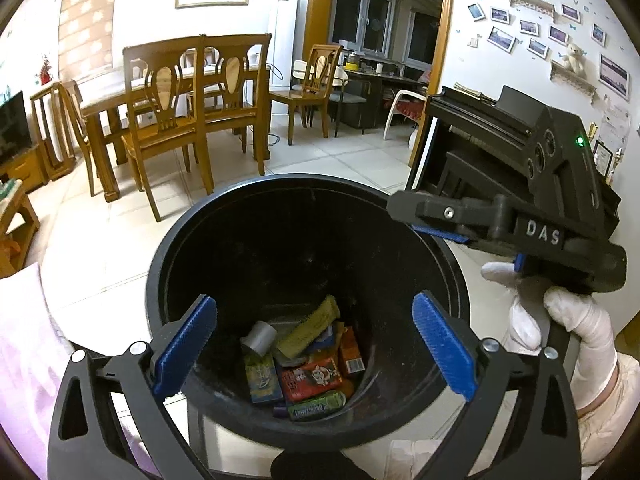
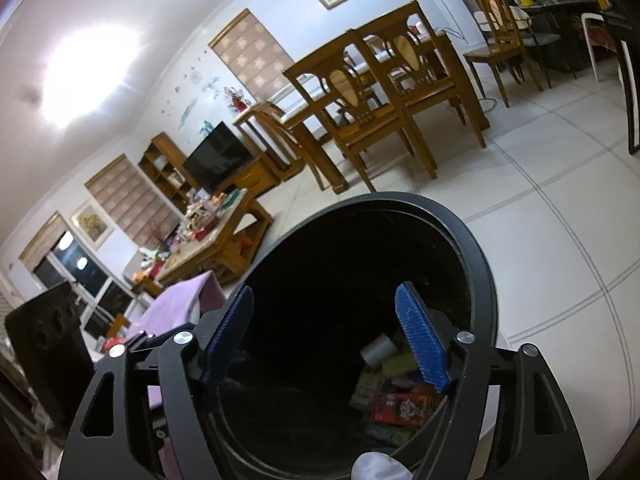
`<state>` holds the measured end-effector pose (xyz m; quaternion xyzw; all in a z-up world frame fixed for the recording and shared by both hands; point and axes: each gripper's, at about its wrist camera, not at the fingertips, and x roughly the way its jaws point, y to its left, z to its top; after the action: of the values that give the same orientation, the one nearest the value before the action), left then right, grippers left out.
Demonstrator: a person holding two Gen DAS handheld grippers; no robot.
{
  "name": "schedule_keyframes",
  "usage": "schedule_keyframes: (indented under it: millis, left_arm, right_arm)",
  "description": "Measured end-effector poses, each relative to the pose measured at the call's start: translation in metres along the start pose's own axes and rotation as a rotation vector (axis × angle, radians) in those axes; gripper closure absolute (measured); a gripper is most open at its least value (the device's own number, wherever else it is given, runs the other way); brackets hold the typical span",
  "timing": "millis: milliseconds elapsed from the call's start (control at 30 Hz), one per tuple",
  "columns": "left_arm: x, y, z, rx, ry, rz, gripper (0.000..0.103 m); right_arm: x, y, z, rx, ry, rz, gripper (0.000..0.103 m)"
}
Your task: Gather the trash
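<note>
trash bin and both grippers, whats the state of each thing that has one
trash bin: upright, no lid on, partly filled
wrappers and cartons: lying loose at the bottom
grey roll: on top of the pile
left gripper: open, nothing between pads
right gripper: open, empty, over the bin

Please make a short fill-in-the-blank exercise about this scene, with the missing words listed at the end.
1. The trash lies at the bottom of a round ____ bin.
2. The pads on the left tongs are ____ in colour.
3. Both tongs stand ____, with nothing held; the right tongs hover over the bin too.
4. The hand on the right tongs wears a ____ glove.

Missing words: black; blue; open; white
</note>
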<state>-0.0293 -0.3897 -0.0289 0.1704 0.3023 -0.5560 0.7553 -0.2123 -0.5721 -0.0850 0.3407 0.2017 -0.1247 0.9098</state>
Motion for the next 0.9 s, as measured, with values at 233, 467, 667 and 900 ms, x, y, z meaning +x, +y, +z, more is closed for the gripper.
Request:
schedule_keyframes:
  millis: [233, 467, 667, 900]
  left_arm:
    - [-0.037, 0.015, -0.008, -0.024, -0.045, 0.030, 0.005]
    - [-0.084, 0.045, -0.025, -0.082, -0.106, 0.117, 0.005]
    - [-0.129, 0.085, -0.049, -0.166, -0.153, 0.267, 0.005]
    - [-0.200, 0.148, -0.097, -0.344, -0.226, 0.572, 0.005]
  right_arm:
    - [0.001, 0.027, 0.006, -0.014, -0.013, 0.010, 0.015]
    - [0.020, 0.076, 0.001, -0.067, 0.010, 0.035, 0.011]
    - [0.051, 0.144, -0.014, -0.148, 0.037, 0.095, 0.007]
    - [0.090, 0.247, -0.045, -0.302, 0.065, 0.177, 0.007]
